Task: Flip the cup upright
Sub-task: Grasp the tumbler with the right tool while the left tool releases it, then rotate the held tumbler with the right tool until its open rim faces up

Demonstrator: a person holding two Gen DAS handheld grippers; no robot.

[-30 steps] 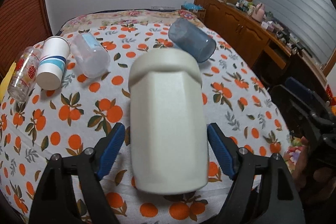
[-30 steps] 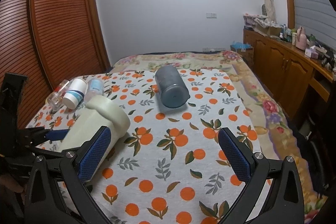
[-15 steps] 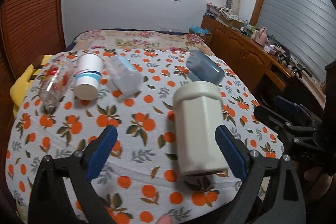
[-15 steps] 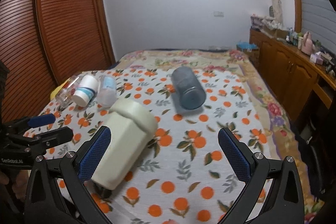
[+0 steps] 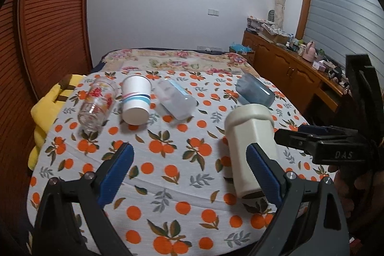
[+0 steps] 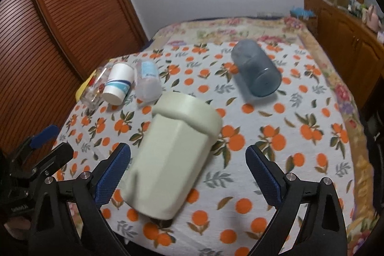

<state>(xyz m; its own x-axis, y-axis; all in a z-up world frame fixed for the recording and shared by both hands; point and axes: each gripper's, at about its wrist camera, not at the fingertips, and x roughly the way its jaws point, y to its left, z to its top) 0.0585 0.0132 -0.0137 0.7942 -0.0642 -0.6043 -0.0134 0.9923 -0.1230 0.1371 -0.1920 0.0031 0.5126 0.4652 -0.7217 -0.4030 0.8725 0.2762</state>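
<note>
A cream faceted cup (image 5: 252, 148) (image 6: 175, 155) stands upright on the orange-print cloth near the front edge. My left gripper (image 5: 189, 174) is open and empty, drawn back to the cup's left; its right finger overlaps the cup in view. My right gripper (image 6: 188, 172) is open, with the cup between its fingers, nearer the left one, not touched. It also shows at the right in the left wrist view (image 5: 312, 136). Several other cups lie on their sides.
Lying on the cloth: a blue-grey tumbler (image 5: 254, 94) (image 6: 258, 71), a frosted clear cup (image 5: 175, 98) (image 6: 147, 82), a white paper cup with blue stripes (image 5: 135, 100) (image 6: 117, 84), a printed glass (image 5: 97, 103). Yellow cloth (image 5: 45, 107) at left edge. Wooden cabinets (image 5: 288, 71) at right.
My left gripper has let go of the cream cup and pulled back and to the left. My right gripper has moved closer, so the cup now sits between its fingers.
</note>
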